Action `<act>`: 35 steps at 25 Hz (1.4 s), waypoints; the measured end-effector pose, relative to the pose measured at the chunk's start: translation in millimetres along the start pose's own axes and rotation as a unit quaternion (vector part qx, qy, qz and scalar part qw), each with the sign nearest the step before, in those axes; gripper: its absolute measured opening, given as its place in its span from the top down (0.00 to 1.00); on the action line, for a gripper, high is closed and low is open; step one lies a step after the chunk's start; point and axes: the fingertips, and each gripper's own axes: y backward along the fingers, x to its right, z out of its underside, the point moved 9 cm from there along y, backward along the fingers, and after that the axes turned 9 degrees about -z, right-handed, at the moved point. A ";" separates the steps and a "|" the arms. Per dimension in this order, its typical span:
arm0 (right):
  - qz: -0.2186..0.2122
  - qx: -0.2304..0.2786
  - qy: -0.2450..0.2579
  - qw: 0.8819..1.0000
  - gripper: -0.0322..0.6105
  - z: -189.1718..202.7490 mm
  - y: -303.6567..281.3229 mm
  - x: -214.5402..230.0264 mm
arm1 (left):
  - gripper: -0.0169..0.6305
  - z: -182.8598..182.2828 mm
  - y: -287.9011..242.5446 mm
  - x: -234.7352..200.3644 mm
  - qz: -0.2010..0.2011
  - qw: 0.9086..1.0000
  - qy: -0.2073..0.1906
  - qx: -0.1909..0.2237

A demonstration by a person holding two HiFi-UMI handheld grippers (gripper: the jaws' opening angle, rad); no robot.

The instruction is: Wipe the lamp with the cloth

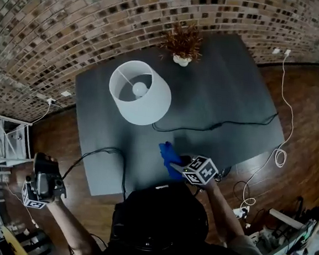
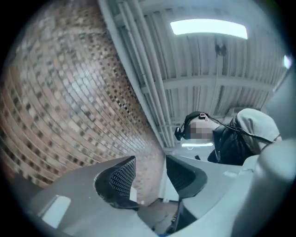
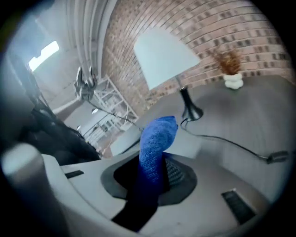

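A white-shaded lamp stands on the dark grey table, left of centre. My right gripper hovers over the table's near edge, shut on a blue cloth that sticks out toward the lamp. In the right gripper view the cloth rises from between the jaws of the right gripper, and the lamp stands beyond it, apart from the cloth. My left gripper is off the table at the lower left. In its own view the left gripper is open, empty, and aimed up at the brick wall.
A dried plant in a white pot sits at the table's far edge. The lamp's black cord runs across the table to the right; another black cable loops over the near left corner. A white shelf unit stands at left, and a white cable lies on the wooden floor.
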 end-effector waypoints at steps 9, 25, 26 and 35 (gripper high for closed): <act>0.003 -0.203 0.130 0.971 0.81 25.4 -89.6 -4.2 | 0.69 -19.8 59.6 -6.8 -0.133 0.990 -0.033 -0.026; 0.133 0.085 -0.123 0.980 0.46 27.3 6.3 38.7 | 0.70 122.3 10.6 -57.1 0.007 0.981 0.157 -0.115; 0.145 0.121 -0.136 0.973 0.47 26.8 23.4 38.9 | 0.70 123.4 12.4 -59.1 0.001 0.980 0.162 -0.113; 0.113 0.556 -0.130 0.813 0.60 -35.9 129.3 -49.1 | 0.71 122.8 20.9 -65.1 -0.019 0.979 0.185 -0.086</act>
